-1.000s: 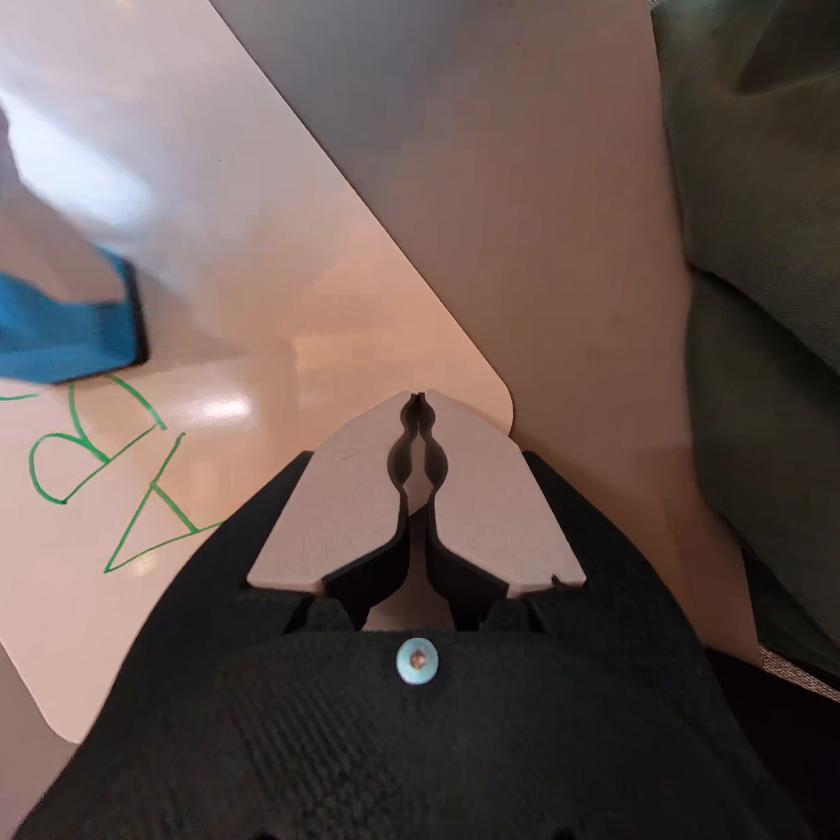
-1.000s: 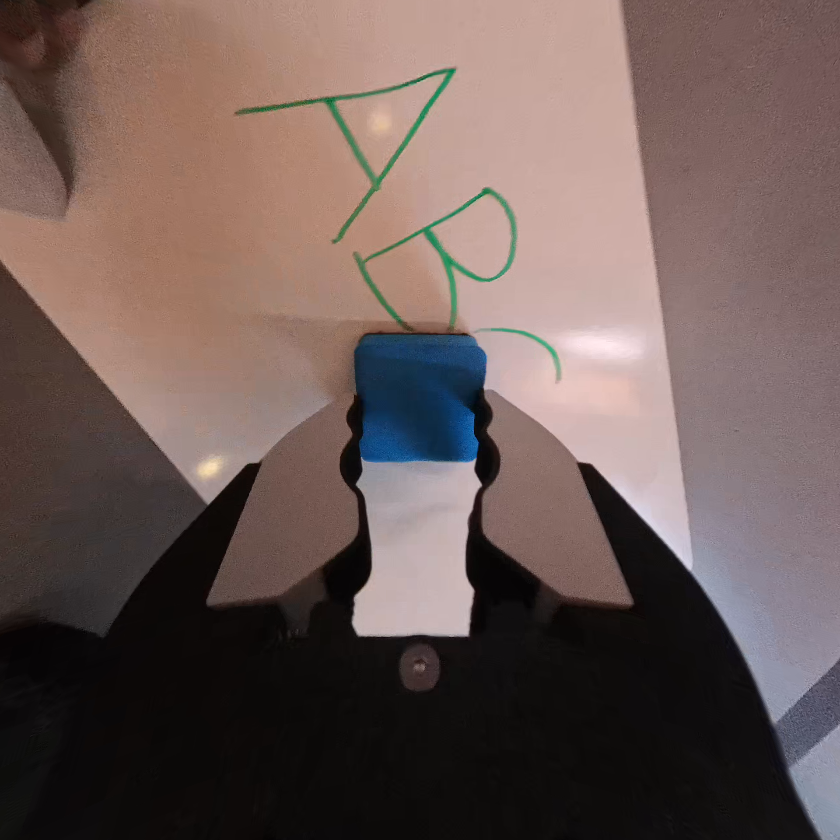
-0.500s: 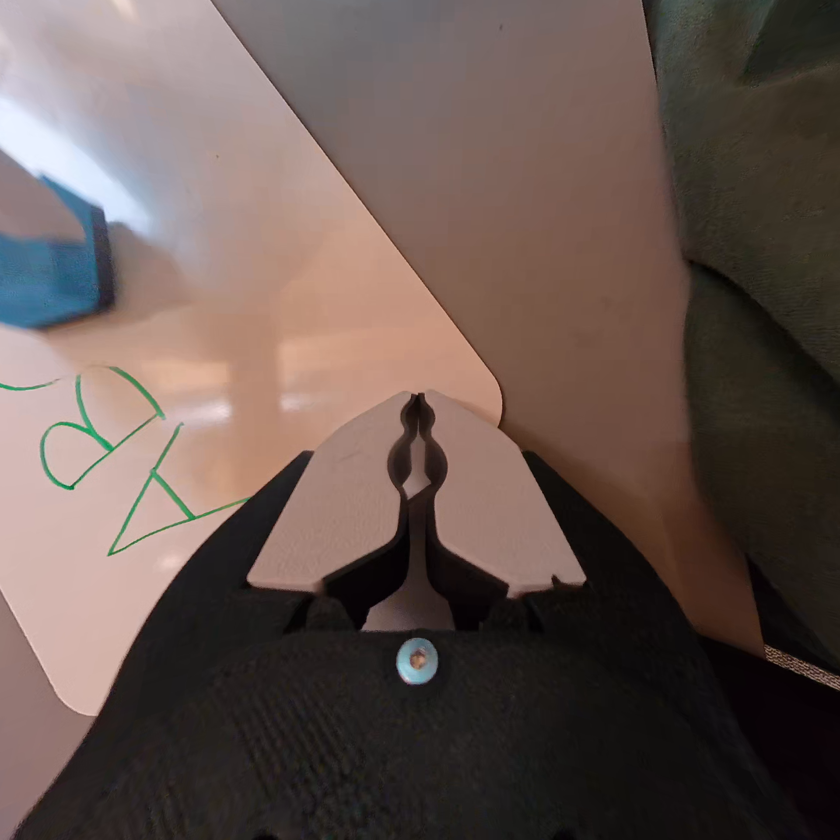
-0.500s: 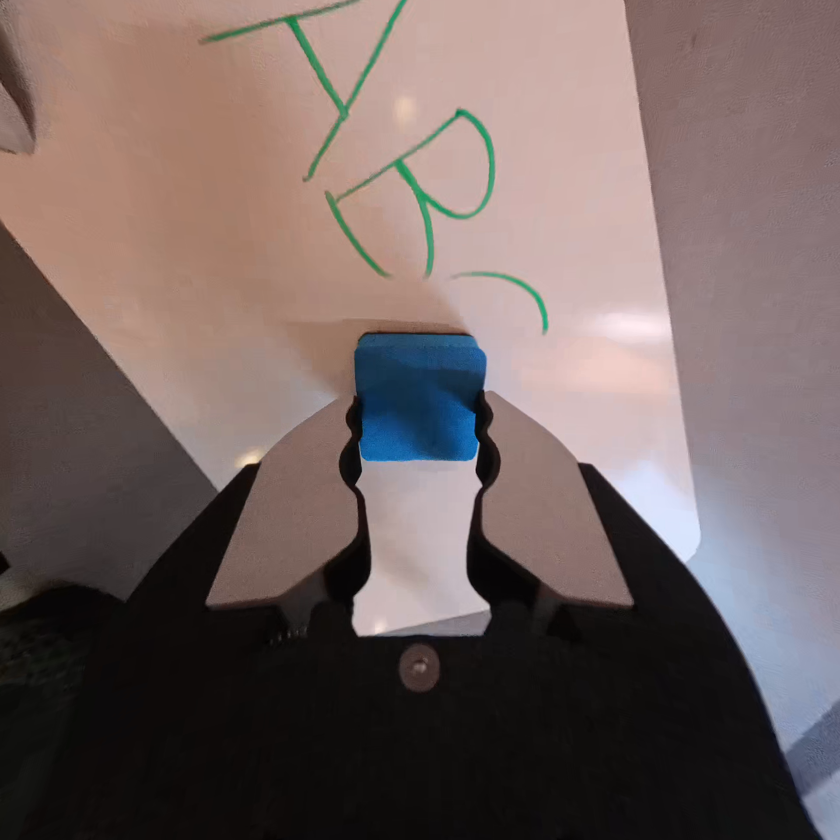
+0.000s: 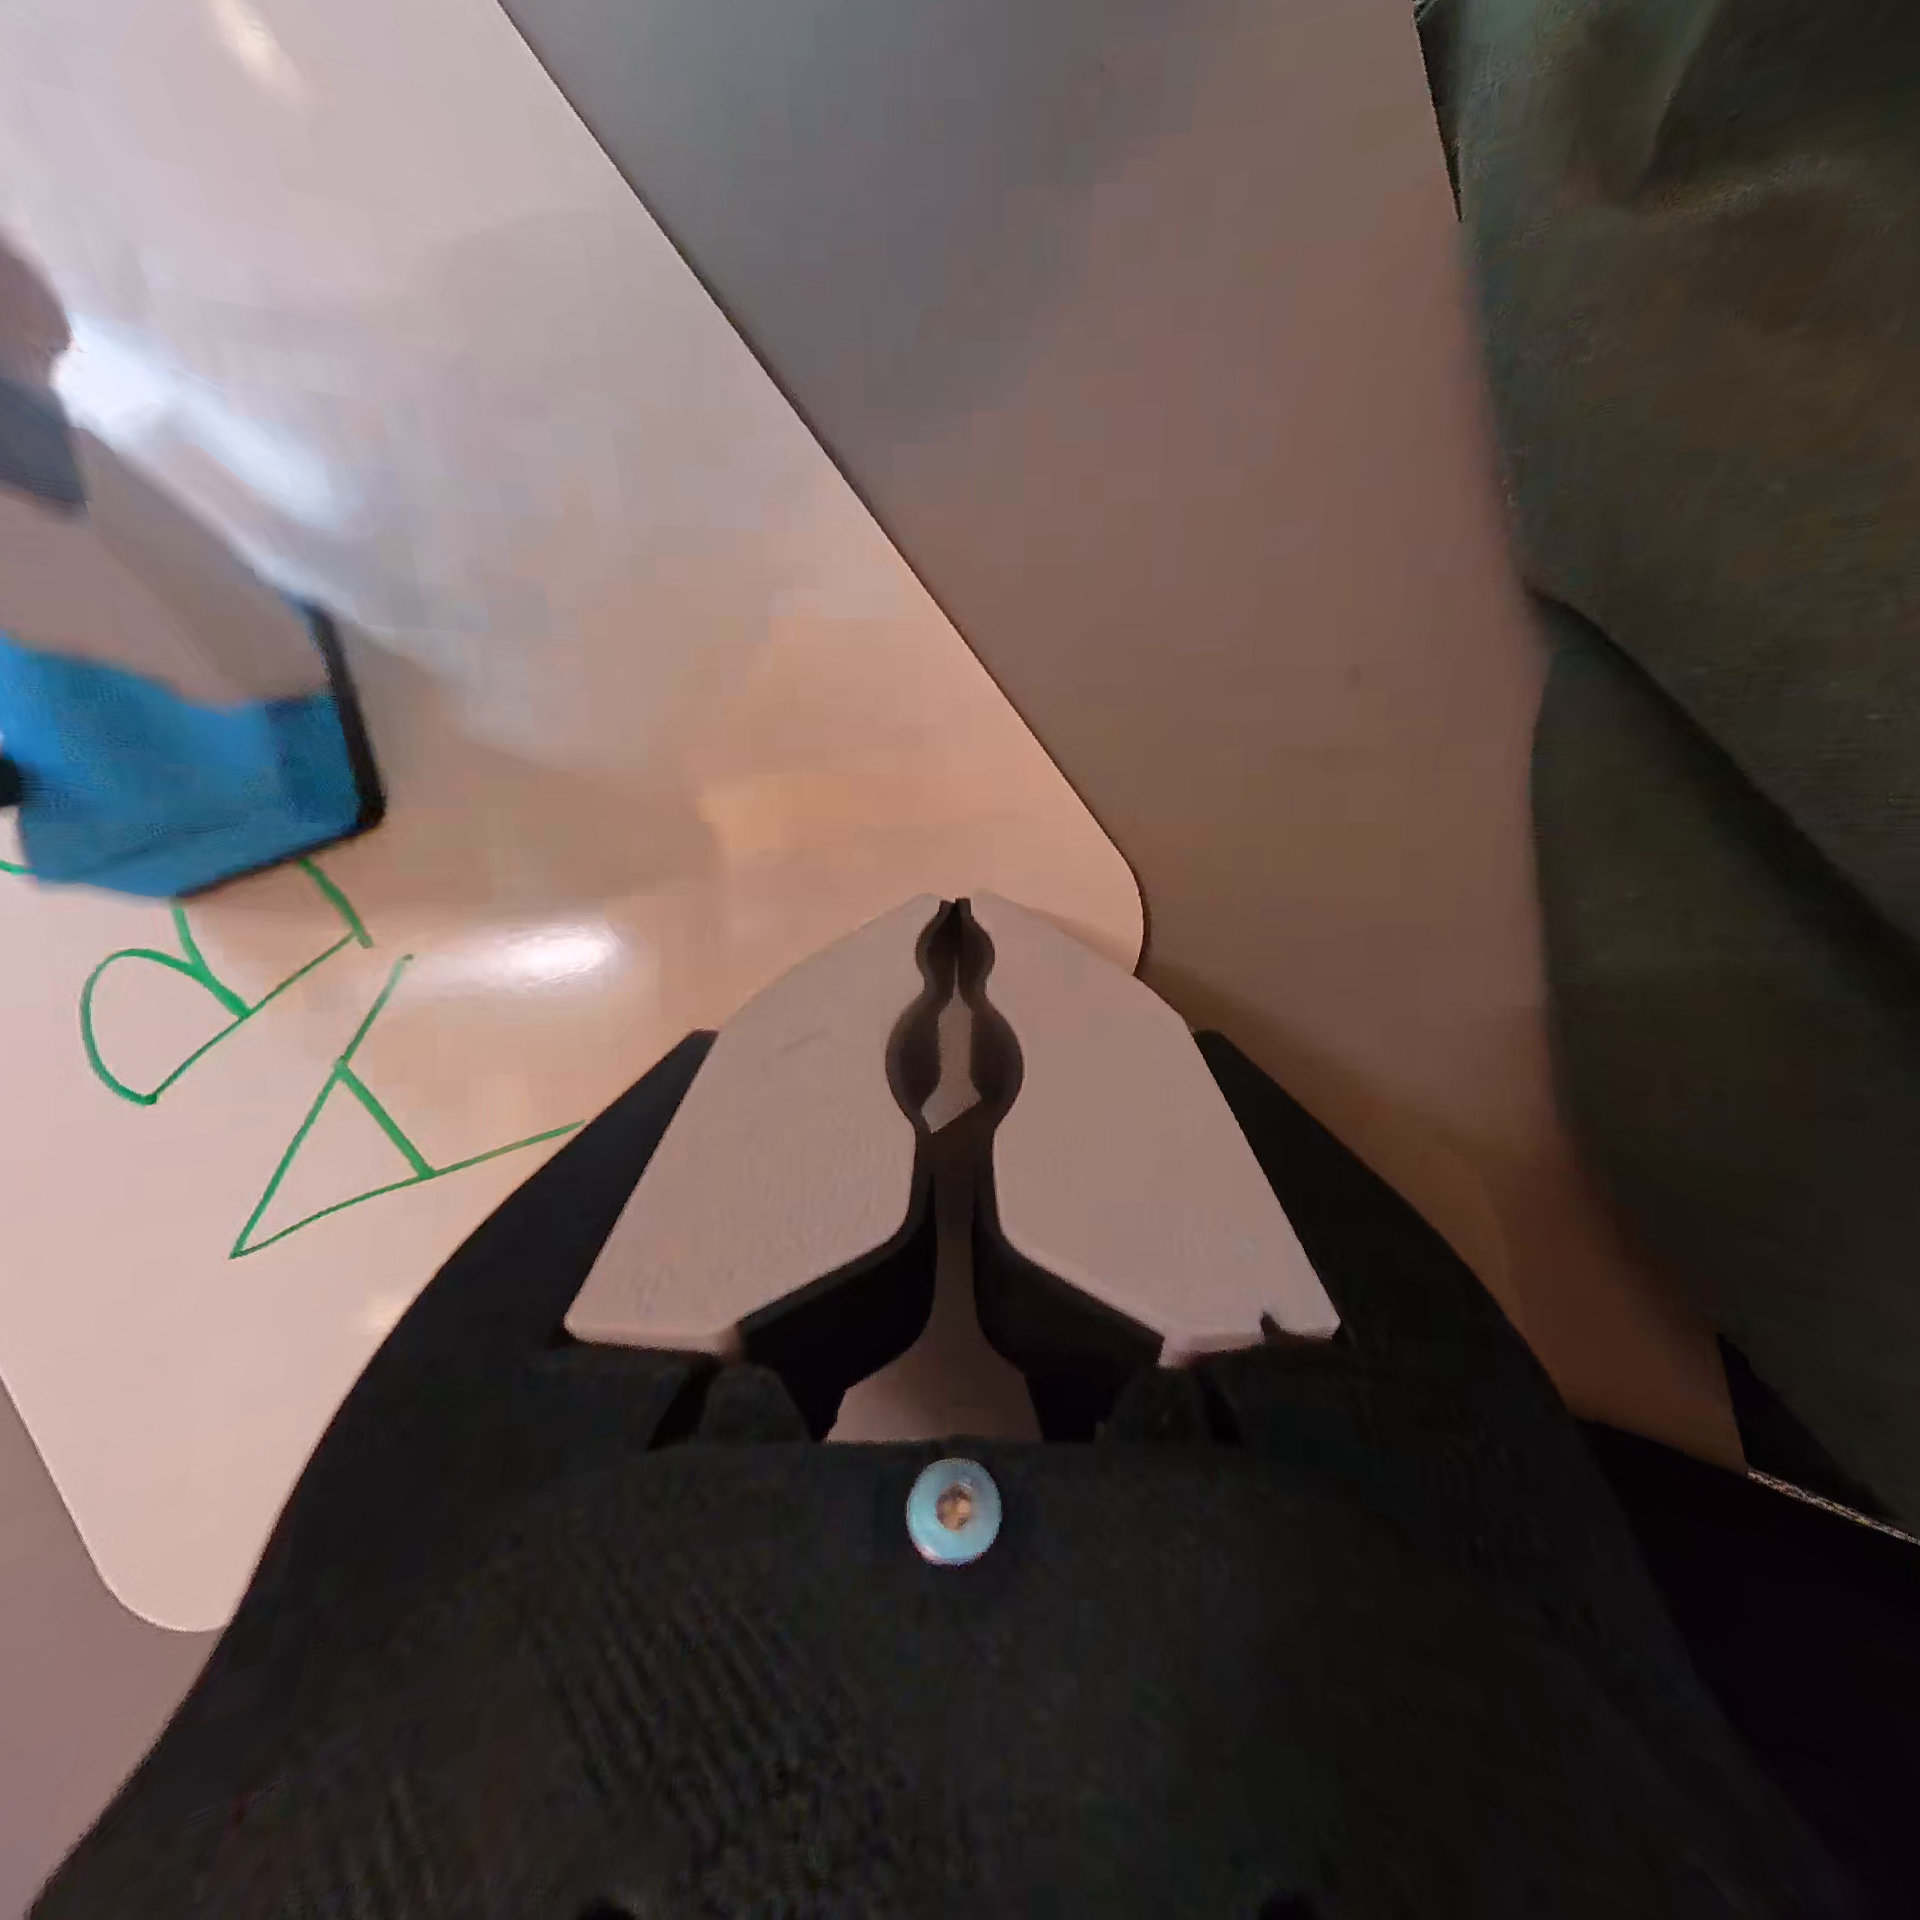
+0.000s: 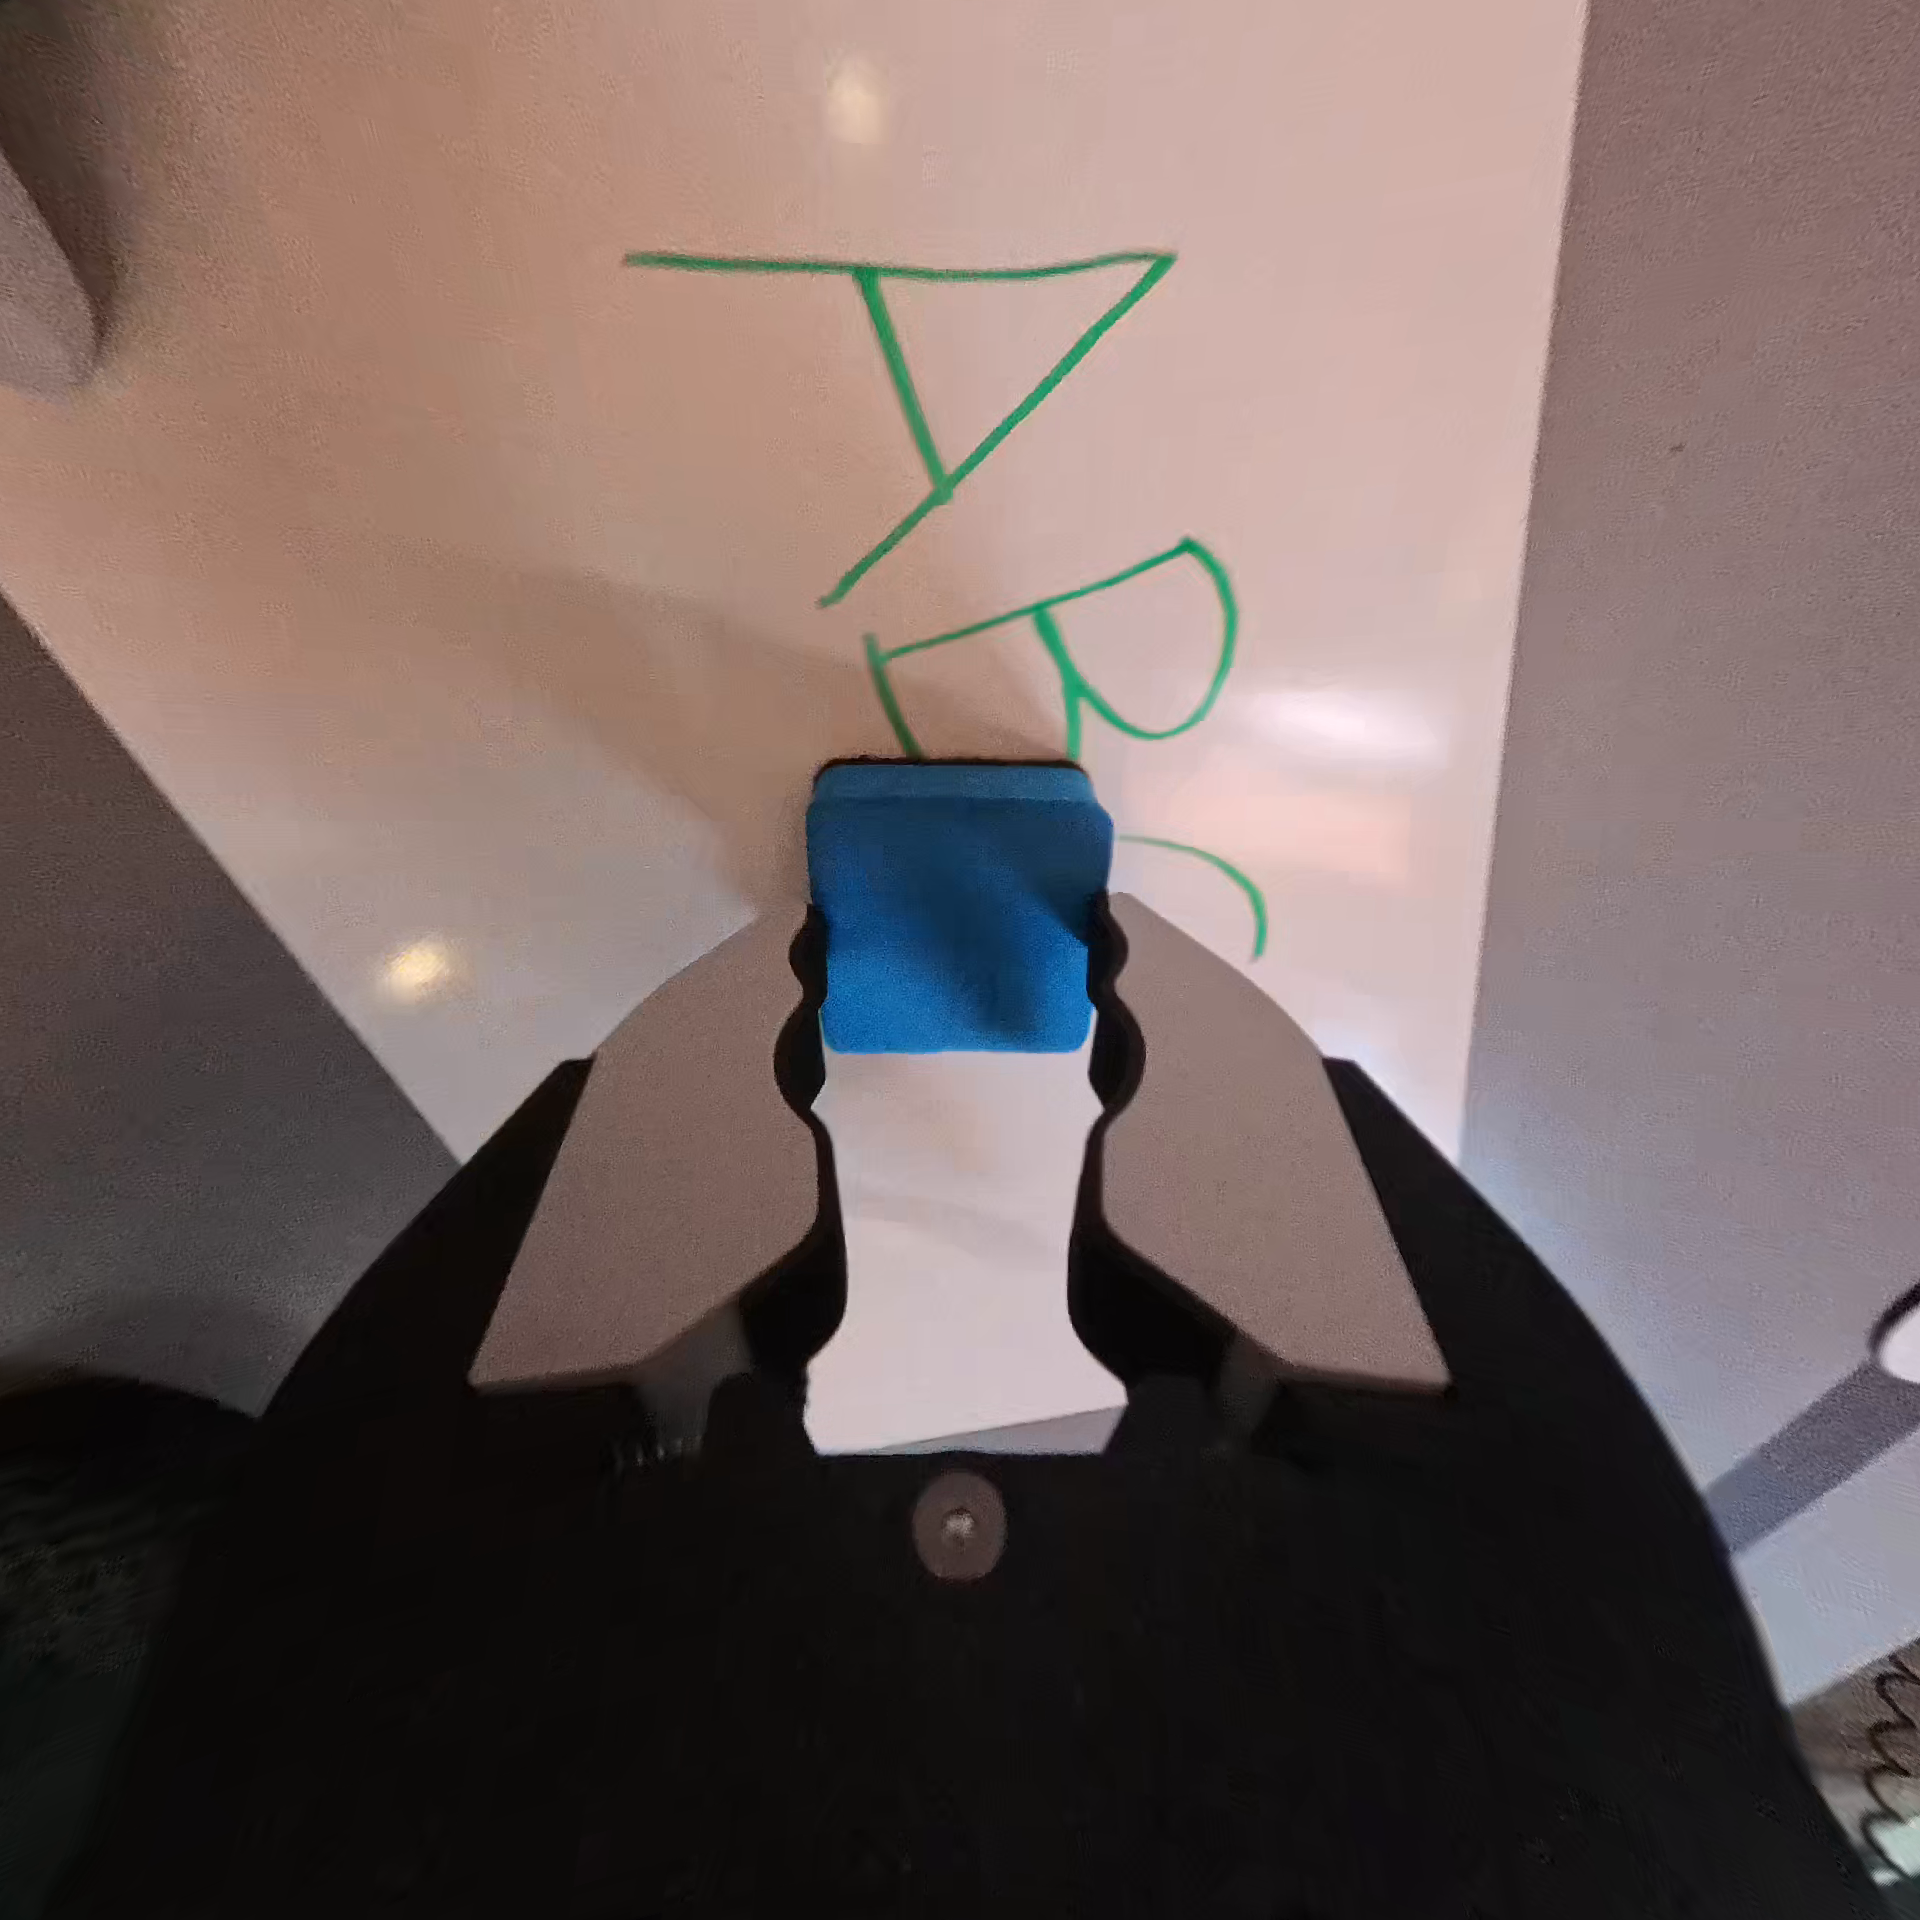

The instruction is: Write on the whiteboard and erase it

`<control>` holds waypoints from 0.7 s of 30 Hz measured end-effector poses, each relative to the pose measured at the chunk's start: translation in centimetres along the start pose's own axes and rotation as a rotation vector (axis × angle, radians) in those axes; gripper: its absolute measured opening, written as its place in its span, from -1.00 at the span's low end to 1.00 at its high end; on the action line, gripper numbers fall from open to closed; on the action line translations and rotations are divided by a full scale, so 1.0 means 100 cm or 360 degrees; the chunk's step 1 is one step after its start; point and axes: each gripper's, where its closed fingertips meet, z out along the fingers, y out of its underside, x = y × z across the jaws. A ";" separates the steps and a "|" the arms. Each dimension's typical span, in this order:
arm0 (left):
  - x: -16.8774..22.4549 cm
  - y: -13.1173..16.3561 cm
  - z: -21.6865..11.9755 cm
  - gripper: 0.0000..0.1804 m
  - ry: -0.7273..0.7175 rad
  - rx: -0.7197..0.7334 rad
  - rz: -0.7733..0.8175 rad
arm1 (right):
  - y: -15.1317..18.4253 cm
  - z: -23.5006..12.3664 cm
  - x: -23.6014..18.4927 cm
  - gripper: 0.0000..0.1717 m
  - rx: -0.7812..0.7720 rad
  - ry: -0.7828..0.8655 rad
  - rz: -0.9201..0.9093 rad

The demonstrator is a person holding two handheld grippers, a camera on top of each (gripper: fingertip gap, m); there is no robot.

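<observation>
My right jaws [image 6: 956, 914] clamp the blue eraser [image 6: 951, 904], both sides pressed in, its far edge on the green writing [image 6: 997, 436]. My left jaws [image 5: 958, 909] clenched on nothing over the whiteboard [image 5: 623, 623] corner. Whiteboard lies flat on the grey desk [image 5: 1143, 416]

The surface [image 5: 1195, 436] is a plain, matte grey-brown top with a few small dark specks. Warm light falls on it from above, grading it from cooler grey at its far part to a peach tone toward its near edge. Beyond its right edge in the left wrist view lies dark green fabric [image 5: 1714, 520], folded and creased. In the right wrist view, a darker grey band [image 6: 1808, 1444] runs diagonally at the lower right corner, with a blurred white rounded object [image 6: 1899, 1340] cut by the frame edge.
</observation>
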 end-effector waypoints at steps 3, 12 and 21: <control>0.000 0.000 0.000 -1.00 -0.0009 -0.0001 -0.0005 | -0.004 0.000 0.056 -0.43 0.0085 0.0173 0.0300; -0.001 0.002 -0.002 -1.00 0.0020 0.0018 -0.0026 | -0.029 0.001 -0.010 -0.43 0.0129 -0.0040 -0.0004; -0.002 0.004 -0.003 -1.00 0.0000 0.0020 -0.0039 | -0.009 0.000 -0.005 -0.43 0.0112 -0.0041 0.0062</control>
